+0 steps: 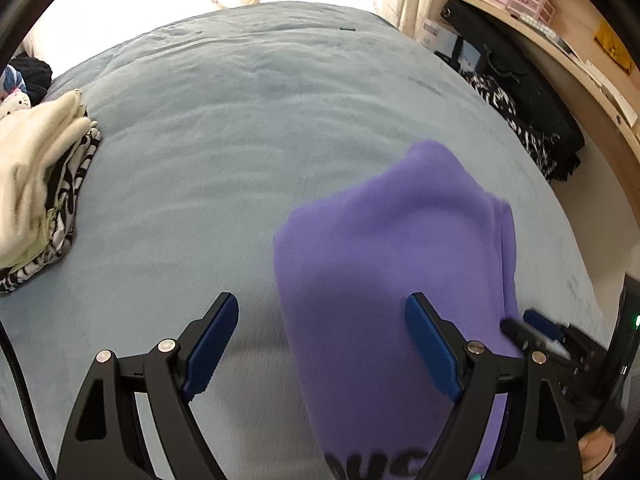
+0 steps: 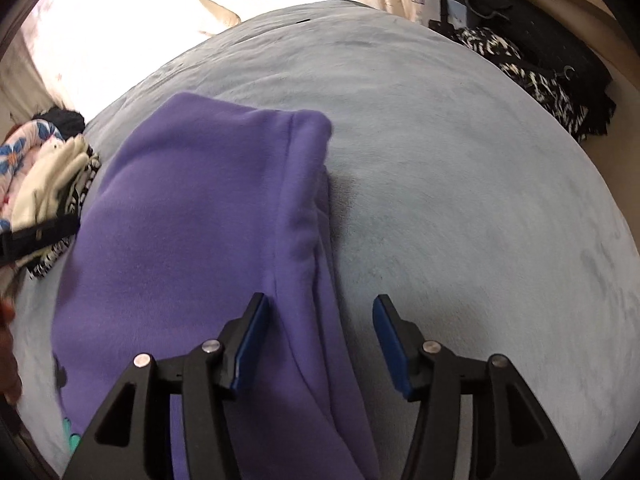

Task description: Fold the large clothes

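Note:
A purple fleece garment (image 1: pixel 392 264) lies folded on the pale blue-grey bed cover (image 1: pixel 224 128), with dark lettering at its near end. My left gripper (image 1: pixel 322 320) hovers over it, open wide, its right finger above the cloth and its left finger over bare cover. In the right wrist view the same purple garment (image 2: pixel 200 216) fills the left half. My right gripper (image 2: pixel 320 316) is open above the garment's folded right edge, and the pads do not press on the cloth. The right gripper's fingertips (image 1: pixel 538 320) show at the garment's right side in the left wrist view.
A pile of folded cream and black-and-white clothes (image 1: pixel 40 184) (image 2: pixel 56 184) sits at the bed's left edge. Black-and-white patterned cloth and a black bag (image 1: pixel 520 120) lie off the right side, below a wooden shelf (image 1: pixel 580 64). The bed cover (image 2: pixel 460 200) stretches out to the right of the garment.

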A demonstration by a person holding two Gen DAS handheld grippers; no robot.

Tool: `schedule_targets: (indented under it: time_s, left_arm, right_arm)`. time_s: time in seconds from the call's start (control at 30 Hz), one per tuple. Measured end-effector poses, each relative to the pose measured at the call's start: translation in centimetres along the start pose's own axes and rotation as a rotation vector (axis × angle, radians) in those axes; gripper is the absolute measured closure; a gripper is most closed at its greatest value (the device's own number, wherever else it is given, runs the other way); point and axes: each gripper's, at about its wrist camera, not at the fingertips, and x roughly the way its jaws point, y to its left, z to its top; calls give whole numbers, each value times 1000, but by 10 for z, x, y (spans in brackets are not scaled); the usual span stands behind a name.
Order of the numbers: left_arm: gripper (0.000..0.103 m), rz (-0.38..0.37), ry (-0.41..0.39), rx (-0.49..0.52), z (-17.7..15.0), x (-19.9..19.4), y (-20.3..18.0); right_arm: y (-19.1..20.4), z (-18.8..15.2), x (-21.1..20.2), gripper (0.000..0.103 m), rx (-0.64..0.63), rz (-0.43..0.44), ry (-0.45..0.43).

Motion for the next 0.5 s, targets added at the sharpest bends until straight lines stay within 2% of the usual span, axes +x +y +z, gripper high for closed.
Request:
schedule_targets:
  time_s: [0.1, 0.27, 0.5]
  left_arm:
    - [19, 21, 10, 17, -15, -11, -2]
    - [19, -10, 17, 17, -43, -32, 3]
    - [19, -27, -51, 5, -83, -68, 10]
  right_arm:
    - [-1, -4, -12, 49, -4, -11, -3]
    - [0, -15, -33, 47, -30, -52, -15]
    - [-3, -37, -66, 46, -51, -59, -46]
